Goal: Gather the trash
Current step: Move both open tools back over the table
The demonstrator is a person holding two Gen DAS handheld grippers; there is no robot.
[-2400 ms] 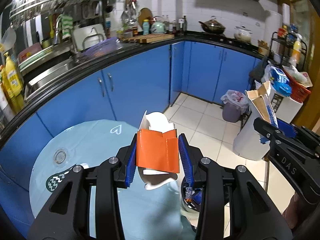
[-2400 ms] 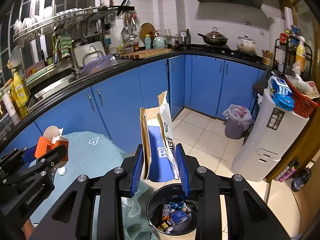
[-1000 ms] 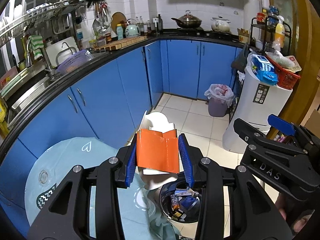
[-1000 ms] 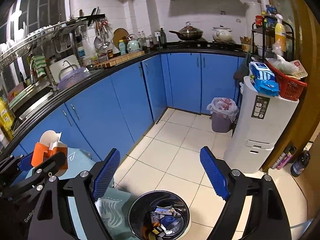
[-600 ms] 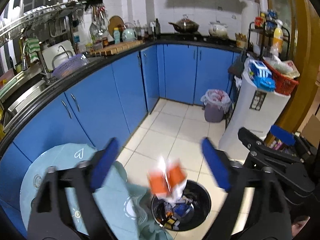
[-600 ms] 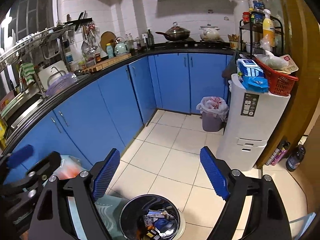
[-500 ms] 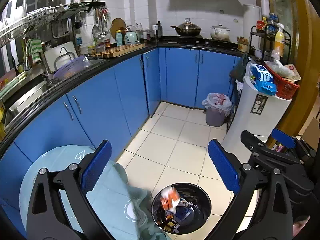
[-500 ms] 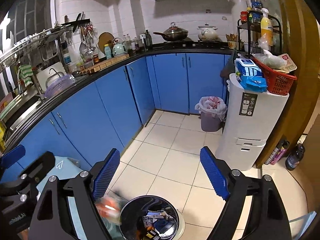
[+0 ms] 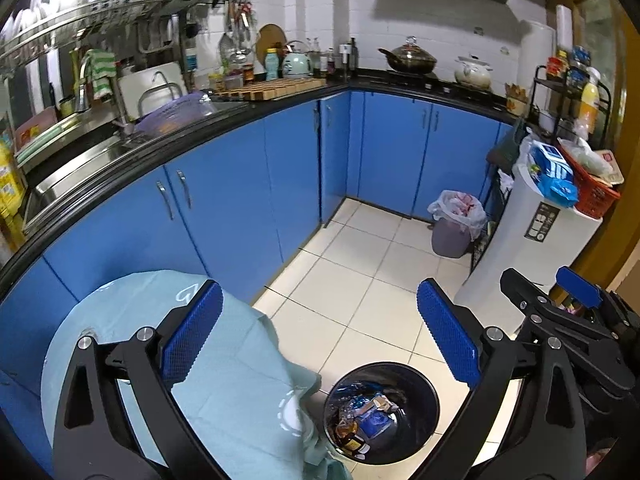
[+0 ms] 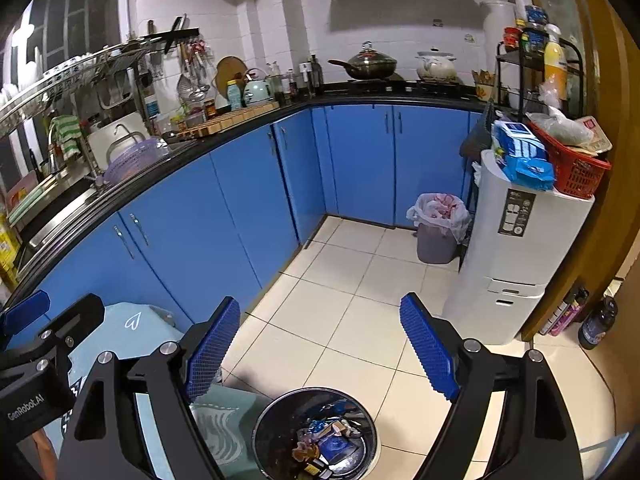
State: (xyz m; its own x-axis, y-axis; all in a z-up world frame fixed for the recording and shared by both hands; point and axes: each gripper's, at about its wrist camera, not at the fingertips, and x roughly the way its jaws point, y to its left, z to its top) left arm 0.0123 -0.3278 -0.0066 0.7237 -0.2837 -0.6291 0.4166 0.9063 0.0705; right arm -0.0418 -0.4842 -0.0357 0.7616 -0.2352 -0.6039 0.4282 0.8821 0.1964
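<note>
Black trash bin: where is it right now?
The black trash bin sits on the tiled floor, low centre in both wrist views, beside the table's hanging light-blue tablecloth.

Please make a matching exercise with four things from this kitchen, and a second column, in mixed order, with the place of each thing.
1. black bin
2. red basket
3. wok
4. lined bin

a. on the stove
b. beside the blue corner cabinets
c. on the white appliance
d. on the floor below both grippers

Pairs: 1-d, 2-c, 3-a, 4-b
</note>
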